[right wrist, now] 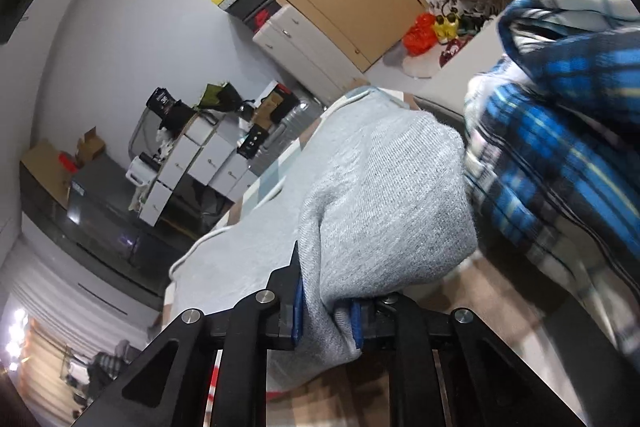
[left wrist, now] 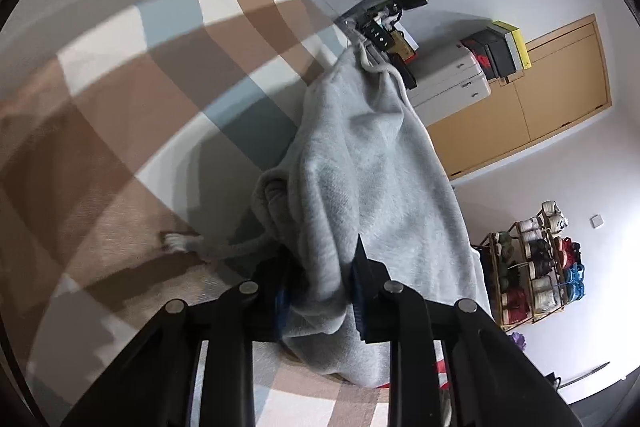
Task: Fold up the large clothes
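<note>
Both jaws pinch grey fabric: the left gripper [left wrist: 320, 291] and right gripper [right wrist: 326, 311] each clamp a bunched fold of the sweatshirt [left wrist: 372, 171], lifted over the checked blanket [left wrist: 120, 115]. A shelf rack [left wrist: 532, 263] holds yarn spools.

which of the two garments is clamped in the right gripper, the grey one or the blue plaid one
The grey one: the right gripper is shut on its knit fabric. The blue plaid one lies bunched beside it, outside the jaws.

left gripper [left wrist: 320, 287]: clamped | right gripper [right wrist: 326, 307]: clamped
</note>
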### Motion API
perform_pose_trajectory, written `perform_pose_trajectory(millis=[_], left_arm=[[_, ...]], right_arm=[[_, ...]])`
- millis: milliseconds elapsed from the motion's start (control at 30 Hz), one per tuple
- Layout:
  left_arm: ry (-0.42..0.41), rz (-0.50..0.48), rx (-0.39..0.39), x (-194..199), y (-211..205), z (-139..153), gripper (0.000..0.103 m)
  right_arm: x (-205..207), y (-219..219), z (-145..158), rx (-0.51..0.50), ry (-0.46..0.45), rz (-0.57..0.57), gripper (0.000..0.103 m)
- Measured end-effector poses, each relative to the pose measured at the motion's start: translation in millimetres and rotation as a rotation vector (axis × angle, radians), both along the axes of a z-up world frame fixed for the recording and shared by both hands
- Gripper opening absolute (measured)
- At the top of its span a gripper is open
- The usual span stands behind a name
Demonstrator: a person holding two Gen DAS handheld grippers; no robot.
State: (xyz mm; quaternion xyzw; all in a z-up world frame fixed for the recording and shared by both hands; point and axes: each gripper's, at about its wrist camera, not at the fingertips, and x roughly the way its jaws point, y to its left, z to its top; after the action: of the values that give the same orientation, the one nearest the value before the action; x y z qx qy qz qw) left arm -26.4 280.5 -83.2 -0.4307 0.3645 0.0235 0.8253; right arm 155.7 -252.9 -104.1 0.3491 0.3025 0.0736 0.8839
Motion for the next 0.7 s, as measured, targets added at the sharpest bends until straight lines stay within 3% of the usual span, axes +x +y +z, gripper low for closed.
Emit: perform_pose_trajectory(millis=[100, 233, 433, 500, 567, 700], left_arm=[[-0.007, 0.058, 0.111, -14.1, 3.6, 10.4, 0.011], [-0.007, 0.099, 0.167, -28.0, 15.3, 13.3, 0.002], [0.01, 0.047, 0.066, -41.9, 36.7, 2.9, 0.002], [0.007, 0.0, 0.045, -42.5, 33.6, 4.9, 0.003], [0.0, -0.018, -0.007, -41.1, 31.5, 4.5, 0.01], [0.014, -0.007, -0.049, -41.8, 31.4, -2.2, 0.043]], right_arm=[[-5.2, 7.0, 5.8, -0.035, 0.014, 0.028, 0.017], [-21.9, 10.4, 11.2, -0.081, 0.036, 0.052, 0.016], [-54.7, 3.6, 4.0, -0.137, 0.099, 0.058, 0.016], [-59.3, -2.9, 0.8, -0.095, 0.09, 0.051, 0.017], [-58.1, -7.8, -2.8, -0.052, 0.084, 0.051, 0.017], [-55.9, -12.3, -7.6, 0.006, 0.068, 0.059, 0.018]])
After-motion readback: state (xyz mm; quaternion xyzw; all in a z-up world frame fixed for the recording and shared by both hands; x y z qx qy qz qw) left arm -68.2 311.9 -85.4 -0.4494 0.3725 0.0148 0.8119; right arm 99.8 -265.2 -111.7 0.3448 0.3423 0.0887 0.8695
